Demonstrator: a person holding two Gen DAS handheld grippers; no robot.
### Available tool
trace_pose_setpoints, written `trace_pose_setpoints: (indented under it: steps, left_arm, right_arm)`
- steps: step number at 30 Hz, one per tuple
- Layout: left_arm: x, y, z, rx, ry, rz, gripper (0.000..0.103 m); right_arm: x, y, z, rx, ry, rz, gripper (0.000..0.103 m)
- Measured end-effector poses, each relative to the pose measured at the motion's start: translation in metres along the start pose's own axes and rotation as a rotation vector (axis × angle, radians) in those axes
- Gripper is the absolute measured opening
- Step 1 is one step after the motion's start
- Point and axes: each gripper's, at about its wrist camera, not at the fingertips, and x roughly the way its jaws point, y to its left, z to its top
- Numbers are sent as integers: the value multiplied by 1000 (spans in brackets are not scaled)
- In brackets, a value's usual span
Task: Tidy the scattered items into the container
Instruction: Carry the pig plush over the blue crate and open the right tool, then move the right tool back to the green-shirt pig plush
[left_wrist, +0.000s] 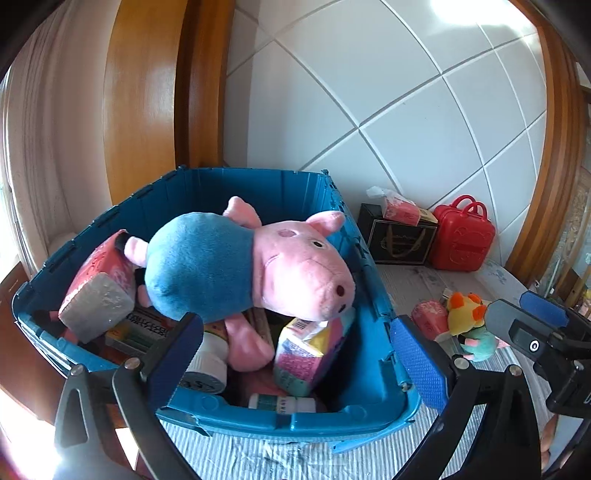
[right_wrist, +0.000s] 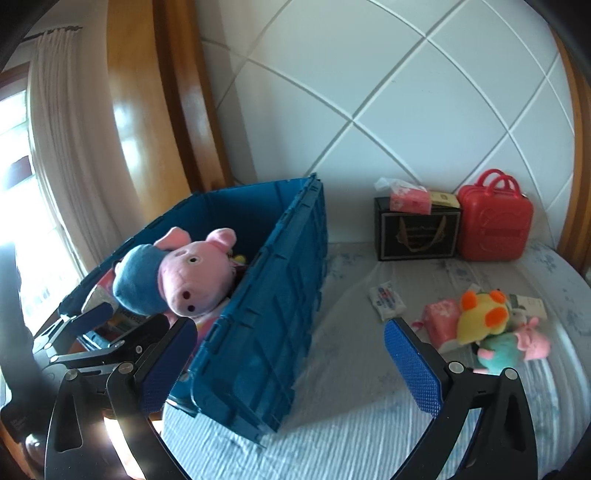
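A blue crate (left_wrist: 295, 421) stands on the bed, and a big pink pig plush in a blue shirt (left_wrist: 240, 266) lies on top of its contents. My left gripper (left_wrist: 299, 354) hovers open over the crate's near rim and holds nothing. In the right wrist view the crate (right_wrist: 266, 314) is at the left, and my right gripper (right_wrist: 291, 365) is open and empty beside its side wall. A yellow plush (right_wrist: 480, 317), a pink tissue pack (right_wrist: 441, 317), a small teal and pink plush (right_wrist: 513, 349) and a white packet (right_wrist: 386, 299) lie on the bedsheet to the right.
Under the pig are a pink tissue pack (left_wrist: 99, 291), a colourful carton (left_wrist: 310, 347) and a white bottle (left_wrist: 207, 365). A black box (right_wrist: 417, 232) with tissues on top and a red case (right_wrist: 495, 218) stand against the padded headboard. A wooden frame and a curtain are at the left.
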Motion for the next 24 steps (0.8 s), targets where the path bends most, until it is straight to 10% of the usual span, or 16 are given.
trace_pose_setpoints:
  steps: [11, 24]
  left_arm:
    - [-11, -98, -3, 143, -74, -125, 103]
    - [59, -265, -31, 186, 59, -184, 103]
  right_arm:
    - [-45, -84, -23, 134, -21, -175, 103]
    - [-74, -268, -42, 218, 60, -284, 103]
